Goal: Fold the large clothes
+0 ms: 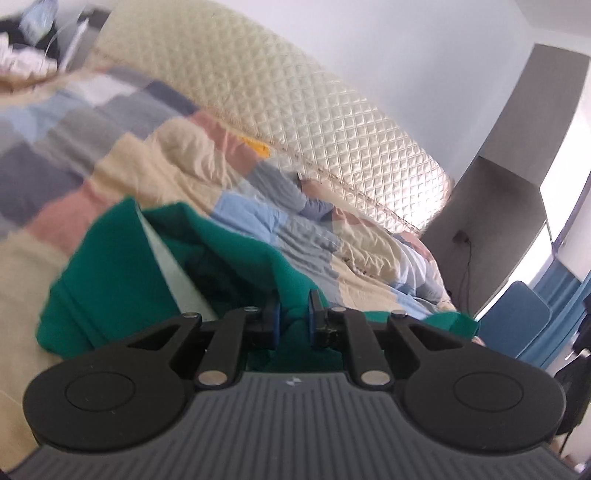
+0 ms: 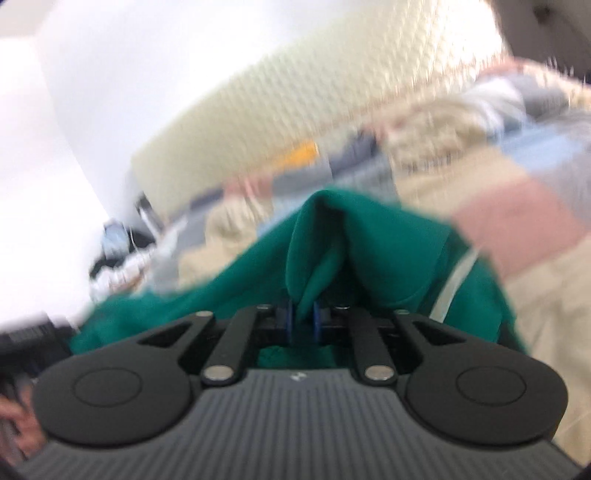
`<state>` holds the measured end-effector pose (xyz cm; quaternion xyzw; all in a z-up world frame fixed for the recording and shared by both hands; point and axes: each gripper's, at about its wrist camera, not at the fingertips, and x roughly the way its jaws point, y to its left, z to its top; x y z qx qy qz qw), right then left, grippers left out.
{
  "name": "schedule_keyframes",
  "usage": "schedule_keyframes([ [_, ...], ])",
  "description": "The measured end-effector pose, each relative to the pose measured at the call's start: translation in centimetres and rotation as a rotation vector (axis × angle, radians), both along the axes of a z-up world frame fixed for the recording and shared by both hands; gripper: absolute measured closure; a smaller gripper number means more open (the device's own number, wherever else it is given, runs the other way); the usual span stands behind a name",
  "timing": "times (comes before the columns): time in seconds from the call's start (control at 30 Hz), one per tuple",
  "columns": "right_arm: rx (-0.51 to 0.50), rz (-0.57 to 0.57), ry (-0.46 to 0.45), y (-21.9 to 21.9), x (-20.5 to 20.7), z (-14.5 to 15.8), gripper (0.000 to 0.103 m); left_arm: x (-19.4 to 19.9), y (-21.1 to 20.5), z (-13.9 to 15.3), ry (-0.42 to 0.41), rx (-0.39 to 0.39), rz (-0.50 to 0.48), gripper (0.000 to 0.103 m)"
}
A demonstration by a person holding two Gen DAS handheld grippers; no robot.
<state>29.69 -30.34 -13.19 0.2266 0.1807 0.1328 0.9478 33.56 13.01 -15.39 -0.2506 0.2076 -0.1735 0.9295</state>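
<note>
My left gripper (image 1: pixel 294 314) is clamped on a fold of the green garment (image 1: pixel 122 266); the blue pads (image 1: pixel 275 321) sit close together with cloth bunched between them, though the fabric hides the tips themselves. The garment lies heaped on the quilt (image 1: pixel 74 147), spilling from my fingers out to the left, a pale stripe (image 1: pixel 166 266) running through it. Its near edge is cut off behind my gripper's body, so I cannot see how far it hangs.

My right gripper (image 2: pixel 303 314) is pinched shut on the same garment (image 2: pixel 369 236) — a peak of green cloth stands up from between the blue pads (image 2: pixel 290 317) and drapes down either side, covering the fingertips. This view is badly smeared; the quilt (image 2: pixel 517 221) and the padded headboard (image 2: pixel 295 110) behind it are only blurred patches of colour. A hand (image 2: pixel 14 417) shows at the lower left edge, mostly cut off.

In the left view the headboard (image 1: pixel 295 92) is sharper, with dark clutter (image 1: pixel 29 29) at the top left corner too blurred to name.
</note>
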Motion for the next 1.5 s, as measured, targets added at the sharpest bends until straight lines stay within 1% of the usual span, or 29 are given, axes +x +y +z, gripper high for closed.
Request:
schedule_keyframes([
  [0.07,0.002,-0.017,0.015,-0.5,0.5,0.5,0.09,0.2,-0.6,-0.9,-0.004,0.018,-0.012,0.087],
  [0.1,-0.032,-0.026,0.03,-0.2,0.8,0.2,0.09,0.4,-1.0,-1.5,0.01,0.027,-0.01,0.087],
  [0.17,-0.139,-0.036,0.073,0.6,1.5,-1.1,0.09,1.0,-1.8,-3.0,0.048,0.068,-0.006,0.087],
  [0.2,-0.15,-0.035,0.097,0.7,1.7,-1.9,0.09,1.4,-2.1,-3.8,0.068,0.089,-0.001,0.087],
  [0.3,-0.155,-0.028,0.196,1.0,2.8,-5.3,0.09,2.4,-2.5,-6.0,0.136,0.14,0.019,0.086],
  [0.4,-0.163,-0.031,0.247,1.8,3.5,-7.7,0.09,3.5,-2.6,-7.8,0.185,0.171,0.032,0.085],
  [0.47,-0.192,-0.03,0.252,2.4,3.9,-8.2,0.089,3.9,-3.0,-8.6,0.198,0.212,0.036,0.084],
  [0.5,-0.211,-0.026,0.247,2.7,3.9,-8.2,0.089,4.1,-3.1,-8.9,0.199,0.217,0.037,0.084],
  [0.53,-0.209,-0.025,0.247,2.6,4.0,-8.2,0.089,4.1,-3.1,-9.1,0.196,0.216,0.037,0.084],
  [0.6,-0.171,-0.031,0.252,2.1,4.2,-8.2,0.088,4.1,-2.8,-9.0,0.196,0.207,0.033,0.08],
  [0.63,-0.15,-0.036,0.255,2.0,4.2,-8.1,0.086,4.2,-2.5,-8.8,0.198,0.199,0.035,0.075],
  [0.67,-0.131,-0.041,0.255,1.9,4.1,-7.8,0.084,4.0,-2.3,-8.6,0.196,0.186,0.036,0.066],
  [0.77,-0.113,-0.056,0.249,1.9,3.1,-6.7,0.071,3.3,-1.6,-7.2,0.187,0.162,0.058,0.048],
  [0.8,-0.11,-0.053,0.219,2.1,2.4,-6.2,0.064,2.9,-1.3,-6.7,0.18,0.153,0.067,0.047],
  [0.83,-0.118,-0.049,0.19,2.2,1.9,-5.9,0.053,2.6,-1.3,-5.9,0.172,0.146,0.072,0.045],
  [0.87,-0.133,-0.054,0.179,2.3,1.5,-5.7,0.047,2.1,-1.1,-5.4,0.158,0.139,0.074,0.045],
  [0.9,-0.143,-0.058,0.179,2.5,1.2,-5.6,0.044,1.8,-1.2,-4.7,0.149,0.14,0.075,0.045],
  [0.97,-0.134,-0.054,0.172,2.5,0.4,-5.1,0.044,0.6,-1.5,-3.6,0.128,0.151,0.072,0.045],
  [1.03,-0.123,-0.068,0.151,2.4,-0.4,-4.3,0.044,-0.6,-2.1,-2.7,0.106,0.161,0.047,0.045],
  [1.13,-0.106,-0.069,0.071,2.6,-2.2,-2.8,0.044,-2.8,-3.0,-1.7,0.06,0.158,-0.009,0.045],
  [1.2,-0.103,-0.044,0.006,3.2,-3.3,-1.8,0.044,-4.0,-3.8,-1.3,0.028,0.172,-0.038,0.045],
  [1.3,-0.141,0.05,-0.063,5.3,-4.6,-0.9,0.047,-5.0,-5.1,-1.3,0.014,0.181,-0.085,0.045],
  [1.33,-0.165,0.086,-0.084,6.2,-5.0,-0.9,0.052,-5.1,-5.5,-1.3,0.014,0.185,-0.101,0.045],
  [1.37,-0.18,0.113,-0.09,6.8,-5.1,-0.9,0.054,-5.3,-5.8,-1.5,0.015,0.196,-0.113,0.045],
  [1.4,-0.196,0.134,-0.085,7.4,-5.2,-1.0,0.058,-5.4,-6.1,-1.6,0.018,0.206,-0.121,0.045],
  [1.43,-0.214,0.141,-0.066,7.9,-5.0,-1.2,0.067,-5.4,-6.4,-1.9,0.026,0.218,-0.132,0.045],
  [1.5,-0.229,0.14,-0.026,8.2,-4.4,-1.9,0.078,-5.2,-6.9,-2.6,0.055,0.245,-0.137,0.045],
])
